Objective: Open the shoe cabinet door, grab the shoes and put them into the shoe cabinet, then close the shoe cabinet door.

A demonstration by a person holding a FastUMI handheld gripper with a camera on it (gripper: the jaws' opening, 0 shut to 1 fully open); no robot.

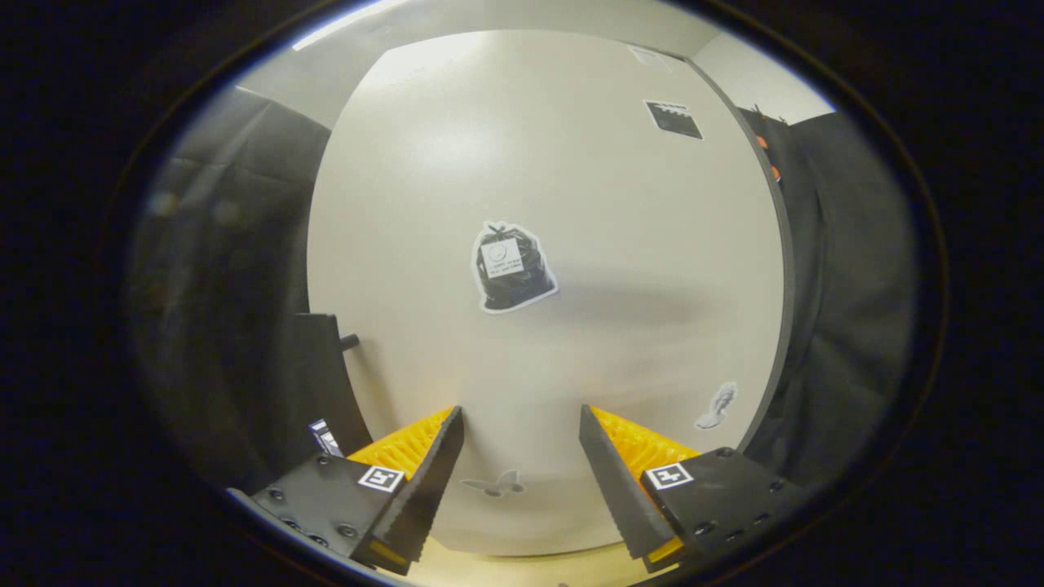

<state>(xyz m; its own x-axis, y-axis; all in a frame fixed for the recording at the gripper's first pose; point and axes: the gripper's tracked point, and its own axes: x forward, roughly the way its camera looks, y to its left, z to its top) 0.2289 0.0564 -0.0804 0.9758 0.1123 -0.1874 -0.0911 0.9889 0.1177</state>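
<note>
**Pale cabinet door faces the open fingers**

The shoe cabinet door (571,204), a broad pale panel, stands straight ahead of the gripper (522,428) and takes up the whole middle of the gripper view. Its surface is smooth with a soft glare near the top. It looks flush and shut, though the far edge is hard to judge. The dark booth wall (856,269) hangs to either side of it, well behind its right edge and also left of its left edge.

At the door's left edge a dark upright panel (314,383) stands close by, and a short dark knob (349,342) pokes out beside it, just touching the door's outline; whether it belongs to the door I cannot tell.

On the door itself, a sticker of a black bag (512,267) sits near the centre, beyond the fingers. A small dark rectangular sticker (674,119) sits high toward the right edge. Lower down, a pale sticker (718,406) lies just right of the right finger, and a faint butterfly sticker (493,484) lies low between the fingers.

The jaws stand apart, holding nothing; the door lies just ahead of them, with only its bare surface showing in the gap.
</note>
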